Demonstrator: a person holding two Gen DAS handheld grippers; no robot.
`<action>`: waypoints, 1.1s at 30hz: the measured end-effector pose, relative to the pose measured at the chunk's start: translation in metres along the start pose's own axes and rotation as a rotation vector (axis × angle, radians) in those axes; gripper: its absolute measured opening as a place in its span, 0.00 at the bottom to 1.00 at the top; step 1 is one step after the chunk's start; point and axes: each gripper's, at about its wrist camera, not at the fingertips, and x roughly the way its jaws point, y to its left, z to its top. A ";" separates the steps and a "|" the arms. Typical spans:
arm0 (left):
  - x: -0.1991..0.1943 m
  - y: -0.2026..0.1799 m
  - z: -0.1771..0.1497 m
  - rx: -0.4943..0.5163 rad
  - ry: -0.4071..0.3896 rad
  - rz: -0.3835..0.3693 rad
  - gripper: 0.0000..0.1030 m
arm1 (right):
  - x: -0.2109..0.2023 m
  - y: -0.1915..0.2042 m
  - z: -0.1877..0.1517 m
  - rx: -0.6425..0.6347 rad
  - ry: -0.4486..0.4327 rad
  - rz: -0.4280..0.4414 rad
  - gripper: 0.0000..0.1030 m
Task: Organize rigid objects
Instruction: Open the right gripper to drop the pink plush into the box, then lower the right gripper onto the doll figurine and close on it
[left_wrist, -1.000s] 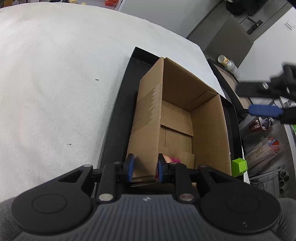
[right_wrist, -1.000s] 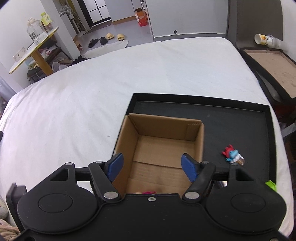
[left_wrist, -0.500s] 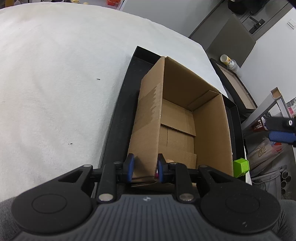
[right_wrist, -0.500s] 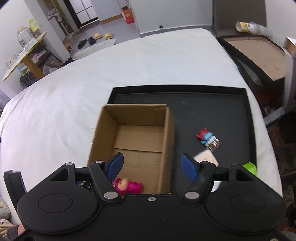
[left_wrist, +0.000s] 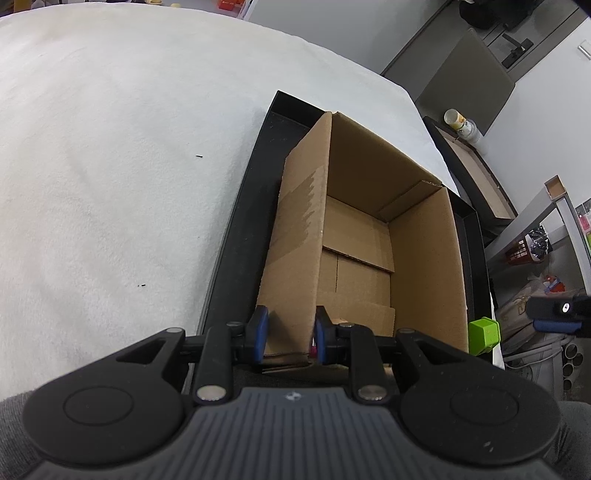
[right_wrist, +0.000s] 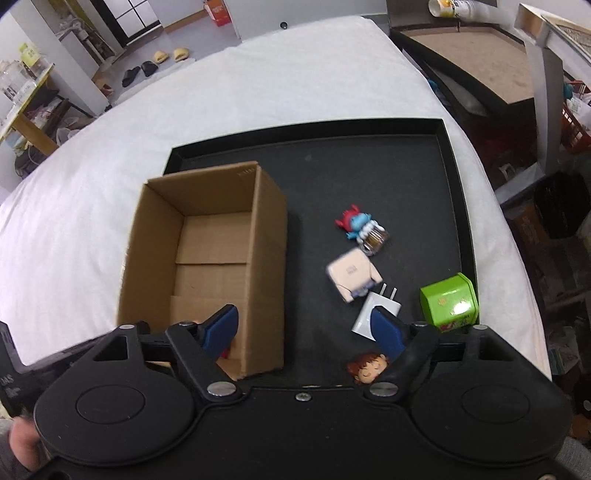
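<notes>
An open cardboard box (right_wrist: 207, 258) stands on the left part of a black tray (right_wrist: 406, 166). My left gripper (left_wrist: 290, 332) is shut on the box's near wall (left_wrist: 295, 266). A pink toy (right_wrist: 224, 353) lies inside the box, mostly hidden. My right gripper (right_wrist: 306, 328) is open and empty, hovering over the tray's near edge. On the tray to the right lie a red-blue figure with a small jar (right_wrist: 364, 229), a beige square case (right_wrist: 351, 273), a white plug charger (right_wrist: 376, 310), a green tin (right_wrist: 448, 301) and a brown-haired doll head (right_wrist: 367, 369).
The tray sits on a white cloth-covered table (right_wrist: 258, 85). Beyond the table's right edge stand a brown-topped desk (right_wrist: 480, 55) with a cup (right_wrist: 448, 7), a metal shelf post (right_wrist: 546, 96) and clutter on the floor.
My right gripper has moved right and back from above the box to over the tray's loose objects. My left gripper stays shut on the box wall.
</notes>
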 end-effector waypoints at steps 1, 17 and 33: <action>0.000 0.000 0.000 0.001 0.000 0.000 0.23 | 0.002 -0.002 -0.002 0.002 0.006 -0.002 0.77; -0.007 0.001 -0.001 -0.009 -0.031 -0.021 0.23 | 0.060 -0.050 -0.034 0.197 0.174 -0.025 0.78; -0.004 -0.004 -0.001 0.012 -0.024 0.001 0.23 | 0.098 -0.075 -0.053 0.324 0.225 -0.024 0.65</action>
